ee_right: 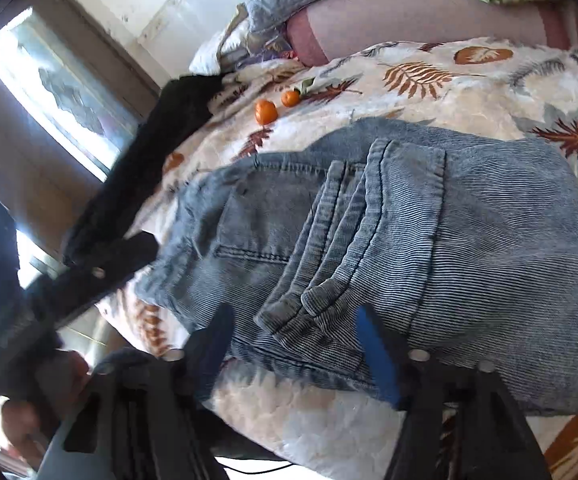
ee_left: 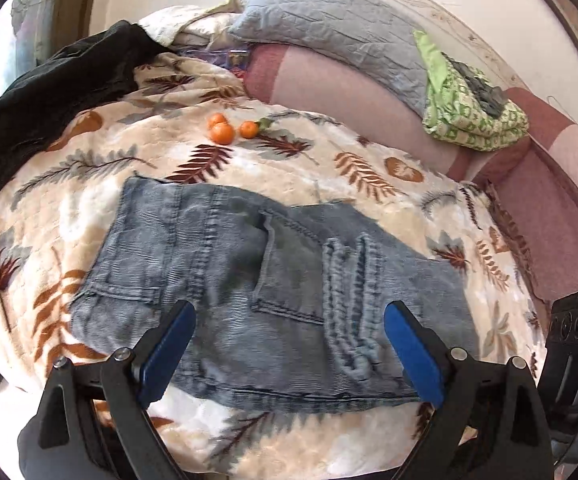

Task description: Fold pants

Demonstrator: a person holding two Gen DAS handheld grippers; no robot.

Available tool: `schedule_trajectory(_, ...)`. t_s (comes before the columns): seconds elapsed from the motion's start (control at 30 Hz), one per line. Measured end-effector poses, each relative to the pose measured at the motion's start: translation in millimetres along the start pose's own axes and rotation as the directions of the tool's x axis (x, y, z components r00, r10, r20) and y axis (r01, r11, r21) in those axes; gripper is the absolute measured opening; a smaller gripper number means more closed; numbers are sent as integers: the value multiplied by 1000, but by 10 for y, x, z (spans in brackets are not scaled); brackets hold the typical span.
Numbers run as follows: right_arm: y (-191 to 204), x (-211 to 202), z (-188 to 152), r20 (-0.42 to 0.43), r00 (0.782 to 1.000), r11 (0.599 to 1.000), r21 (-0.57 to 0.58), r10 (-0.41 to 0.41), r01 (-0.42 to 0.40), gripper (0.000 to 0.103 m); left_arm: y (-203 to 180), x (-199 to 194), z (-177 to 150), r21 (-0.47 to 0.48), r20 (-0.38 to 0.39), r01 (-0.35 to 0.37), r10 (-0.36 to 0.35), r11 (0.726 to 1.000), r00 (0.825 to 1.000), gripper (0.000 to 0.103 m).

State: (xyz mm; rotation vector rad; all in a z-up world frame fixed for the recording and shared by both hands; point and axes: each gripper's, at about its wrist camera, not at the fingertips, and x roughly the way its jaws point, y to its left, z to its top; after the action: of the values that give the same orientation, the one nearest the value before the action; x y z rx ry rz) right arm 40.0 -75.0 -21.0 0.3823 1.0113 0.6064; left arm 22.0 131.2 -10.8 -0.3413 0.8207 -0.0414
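The faded blue-grey corduroy pants (ee_left: 273, 276) lie folded into a compact rectangle on the leaf-patterned cream blanket (ee_left: 329, 168). Left gripper (ee_left: 289, 344) and right gripper (ee_right: 293, 344) stand open, empty. Folding appears essentially complete.

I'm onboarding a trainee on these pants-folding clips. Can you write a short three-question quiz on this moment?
1. True or false: the left claw is clamped on the pants.
2. What lies on the leaf-print blanket beyond the pants? A) oranges B) a book C) a shoe
3. Fill in: the green patterned cloth rests on the ____ bolster.

Key
1. False: its jaws stand apart above the folded pants, gripping nothing.
2. A: small oranges sit together there.
3. Pink.
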Motion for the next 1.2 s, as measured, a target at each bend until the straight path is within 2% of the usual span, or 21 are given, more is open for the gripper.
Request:
schedule_trajectory(0.1, -393, -384, 34, 91, 994, 984, 161, 62, -76, 75, -342, 81, 40, 46, -19, 52, -51, 998, 999, 96)
schedule_trajectory(0.17, -749, -464, 19, 116, 988, 945, 300, 98, -129, 75, -539, 187, 6, 65, -41, 89, -86, 994, 995, 96)
schedule_trajectory(0.23, -1183, -298, -91, 38, 994, 887, 447, 106, -112, 75, -686, 513, -95, 91, -152, 98, -84, 991, 985, 96)
schedule_trajectory(0.27, -1340, -179, -165, -14, 988, 852, 508, 156, -127, 72, -736, 784, -200, 129, -250, 49, -15, 990, 968, 96)
schedule_trajectory(0.3, -1404, -211, -182, 22, 980, 834, 523, 196, -178, 71, -739, 1050, -335, 173, -354, -7, 68, 985, 933, 95)
schedule_trajectory(0.37, -1374, -338, -57, 20, 973, 840, 501, 230, -208, 71, -839, 991, -444, 281, -268, -42, 121, 959, 956, 93)
schedule_trajectory(0.4, -1351, -455, 59, 40, 971, 856, 465, 235, -226, 71, -891, 920, -436, 293, -261, -49, 130, 955, 957, 93)
schedule_trajectory(0.57, -1534, -655, 691, 96, 990, 907, 399, 108, -137, 71, -1151, 484, -157, 294, -102, 27, 3, 955, 995, 93)
schedule_trajectory(0.63, -1699, -448, 908, 38, 997, 915, 397, 60, -70, 71, -1225, 565, -87, 286, -122, 75, -41, 955, 992, 93)
schedule_trajectory(0.7, -1838, -195, 1040, -37, 999, 922, 387, 23, -7, 69, -1244, 822, -139, 284, -192, 66, -10, 956, 981, 93)
schedule_trajectory(0.73, -1873, -59, 1086, -72, 997, 928, 373, 5, 22, 61, -1220, 991, -206, 287, -234, 42, 28, 957, 972, 93)
schedule_trajectory(0.77, -1937, 17, 1070, -113, 993, 932, 358, -22, 61, 45, -1163, 1163, -299, 291, -289, -3, 92, 957, 953, 93)
schedule_trajectory(0.8, -1971, 141, 1087, -146, 988, 933, 348, -47, 96, 40, -1116, 1255, -398, 305, -303, -25, 122, 952, 945, 92)
schedule_trajectory(0.83, -1969, 211, 1119, -157, 985, 938, 328, -68, 117, 34, -1155, 1209, -465, 357, -242, -37, 130, 934, 961, 93)
schedule_trajectory(0.87, -1934, 207, 1154, -148, 984, 946, 293, -97, 138, 25, -1205, 1171, -521, 398, -218, -54, 151, 916, 964, 93)
schedule_trajectory(0.93, -1795, 140, 1225, -98, 986, 962, 224, -135, 154, 17, -1214, 1139, -558, 402, -198, -67, 158, 913, 967, 93)
schedule_trajectory(0.97, -1757, 149, 1234, -86, 978, 961, 186, -191, 204, 17, -1203, 1150, -551, 393, -202, -66, 156, 917, 967, 94)
schedule_trajectory(1.03, -1799, 376, 1143, -155, 948, 947, 118, -279, 298, 18, -1212, 1153, -540, 396, -206, -70, 163, 916, 965, 94)
schedule_trajectory(1.1, -1836, 279, 1148, -116, 961, 953, 148, -250, 265, 20, -1208, 1128, -542, 398, -204, -68, 161, 915, 966, 94)
schedule_trajectory(1.17, -1851, 46, 1147, -68, 974, 948, 223, -218, 228, 42, -1200, 1110, -559, 402, -198, -64, 155, 913, 968, 94)
schedule_trajectory(1.2, -1810, -107, 1130, -31, 974, 946, 234, -223, 224, 43, -1194, 1112, -562, 403, -194, -65, 155, 913, 969, 94)
